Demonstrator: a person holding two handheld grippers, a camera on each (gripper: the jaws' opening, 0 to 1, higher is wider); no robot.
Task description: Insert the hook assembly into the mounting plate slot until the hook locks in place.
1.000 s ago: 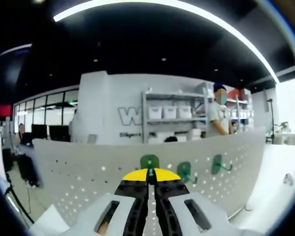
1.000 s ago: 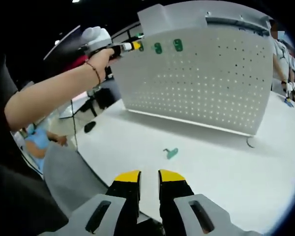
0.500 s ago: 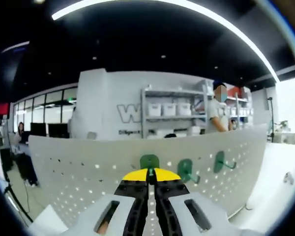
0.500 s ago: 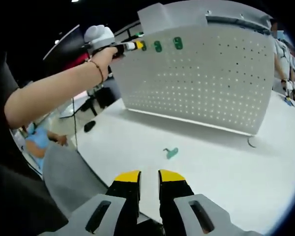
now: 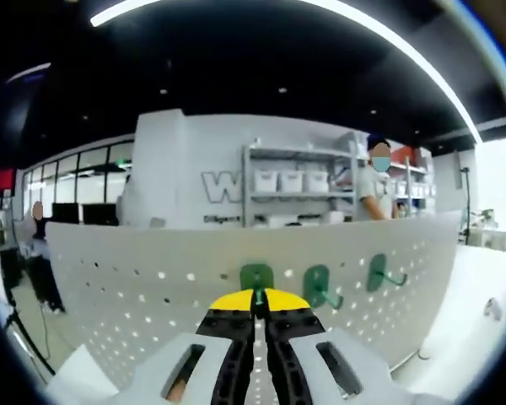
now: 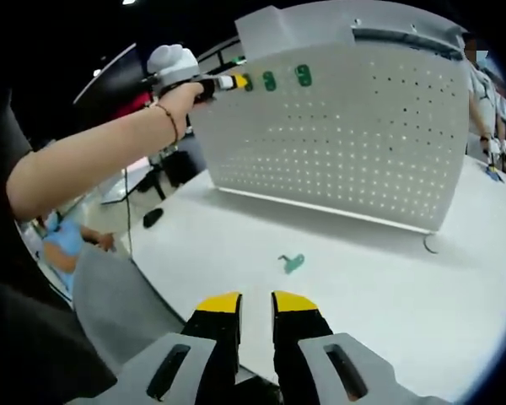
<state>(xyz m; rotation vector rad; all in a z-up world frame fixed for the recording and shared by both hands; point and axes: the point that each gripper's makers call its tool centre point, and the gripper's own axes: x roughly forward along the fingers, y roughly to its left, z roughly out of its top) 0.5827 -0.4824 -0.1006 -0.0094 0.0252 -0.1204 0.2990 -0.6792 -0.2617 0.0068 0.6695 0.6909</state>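
My left gripper (image 5: 255, 300) is shut on a green hook (image 5: 256, 278), holding its plate against the top row of the white perforated mounting plate (image 5: 152, 295). Two more green hooks (image 5: 318, 286) (image 5: 379, 272) hang on the plate to its right. In the right gripper view the left gripper (image 6: 229, 83), in a person's hand, meets the plate (image 6: 354, 135) at its upper left corner, beside the two hung hooks (image 6: 270, 81) (image 6: 303, 76). Another green hook (image 6: 292, 262) lies loose on the white table (image 6: 388, 287). My right gripper (image 6: 255, 302) hovers low over the table's near edge, open, with nothing between its fingers.
The person's bare arm (image 6: 93, 160) stretches across the left of the right gripper view. A small metal ring (image 6: 428, 245) lies by the plate's right foot. Behind the plate stand shelves with white bins (image 5: 291, 181) and a standing person (image 5: 375, 190).
The left gripper has crept slightly toward the plate's hung hooks with its green hook. The right gripper and the loose hook on the table have not moved.
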